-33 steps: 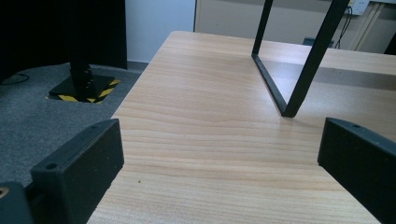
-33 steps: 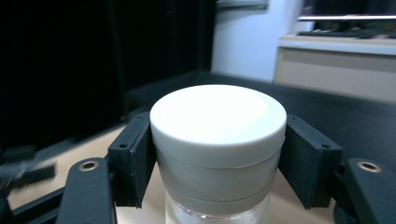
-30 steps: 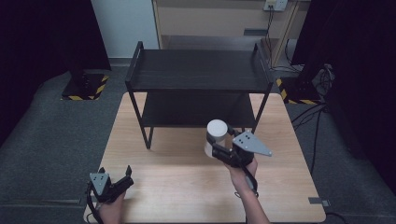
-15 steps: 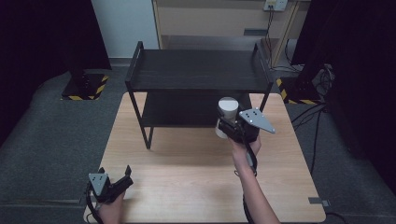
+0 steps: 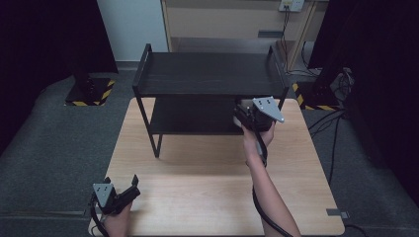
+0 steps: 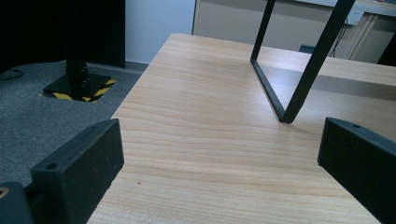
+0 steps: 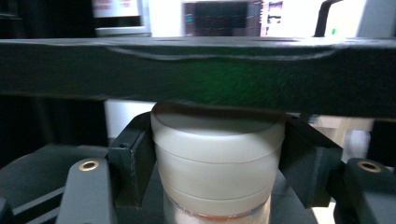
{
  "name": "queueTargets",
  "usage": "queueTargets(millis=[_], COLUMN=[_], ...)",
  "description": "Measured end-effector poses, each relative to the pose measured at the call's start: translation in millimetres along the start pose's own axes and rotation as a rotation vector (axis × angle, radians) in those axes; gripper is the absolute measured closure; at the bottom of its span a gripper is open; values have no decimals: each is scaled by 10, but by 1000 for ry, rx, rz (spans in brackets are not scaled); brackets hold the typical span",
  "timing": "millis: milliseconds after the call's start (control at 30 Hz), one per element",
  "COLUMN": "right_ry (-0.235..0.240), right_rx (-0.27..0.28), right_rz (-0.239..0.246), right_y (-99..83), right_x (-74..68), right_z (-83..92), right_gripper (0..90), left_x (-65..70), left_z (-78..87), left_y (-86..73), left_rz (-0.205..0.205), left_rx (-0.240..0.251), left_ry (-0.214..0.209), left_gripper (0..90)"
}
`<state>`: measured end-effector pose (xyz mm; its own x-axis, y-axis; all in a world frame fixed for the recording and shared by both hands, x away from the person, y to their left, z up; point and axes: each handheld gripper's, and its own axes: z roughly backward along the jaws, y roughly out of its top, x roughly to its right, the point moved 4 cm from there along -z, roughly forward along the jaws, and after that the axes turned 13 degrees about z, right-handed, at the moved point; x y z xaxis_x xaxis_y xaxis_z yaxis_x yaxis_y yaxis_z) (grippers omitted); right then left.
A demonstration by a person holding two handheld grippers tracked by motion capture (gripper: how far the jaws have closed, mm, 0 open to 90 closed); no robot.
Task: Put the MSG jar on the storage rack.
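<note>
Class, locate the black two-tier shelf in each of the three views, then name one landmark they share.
High view: shelf at table's far centre.
Left gripper view: only its leg frame, upper right.
Right gripper view: top board's edge across the upper half, above the held jar.
Shared landmark: the shelf itself.

high view: fixed above the person's side, looking forward and down; takes in the whole wooden table [image 5: 197, 187], the black two-tier shelf [image 5: 210, 74] at its far half, grey floor around.

left gripper view: low, just above the tabletop near its near-left corner, facing along the wood toward the shelf's front leg [image 6: 310, 70]; own jaws frame the bottom corners. shares table surface and shelf leg with high view.

right gripper view: very close, level with the shelf's upper board edge [image 7: 196, 74], facing into the shelf, blurred background beyond. shares shelf with high view.
</note>
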<state>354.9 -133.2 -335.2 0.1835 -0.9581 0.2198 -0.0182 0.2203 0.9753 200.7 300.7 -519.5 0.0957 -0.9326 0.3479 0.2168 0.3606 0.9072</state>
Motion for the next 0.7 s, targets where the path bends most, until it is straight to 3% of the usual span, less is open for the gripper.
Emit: queueTargets(millis=[67,100,133,267,700], right_ry=[-47,-47,-84,-127,-132], right_rx=[-10,-10,-26,-26,-33], right_rz=[-5,-5,-22,-30,-8], right_y=[-4,-4,-5,-18,1], right_x=[-58,-58,-98,-158,-191], right_z=[-73,-73,-140,-220,-299], right_gripper=[335,335,335,334,332], left_x=[0,0,-1,-1,-4], left_z=[-1,-1,-1,-3,-3], left_y=[1,1,2,3,7], left_rz=[2,2,2,-1,0], left_rx=[-1,-1,-2,-3,-7], left_ry=[1,1,0,-1,-3], left_gripper=[0,0,0,0,0])
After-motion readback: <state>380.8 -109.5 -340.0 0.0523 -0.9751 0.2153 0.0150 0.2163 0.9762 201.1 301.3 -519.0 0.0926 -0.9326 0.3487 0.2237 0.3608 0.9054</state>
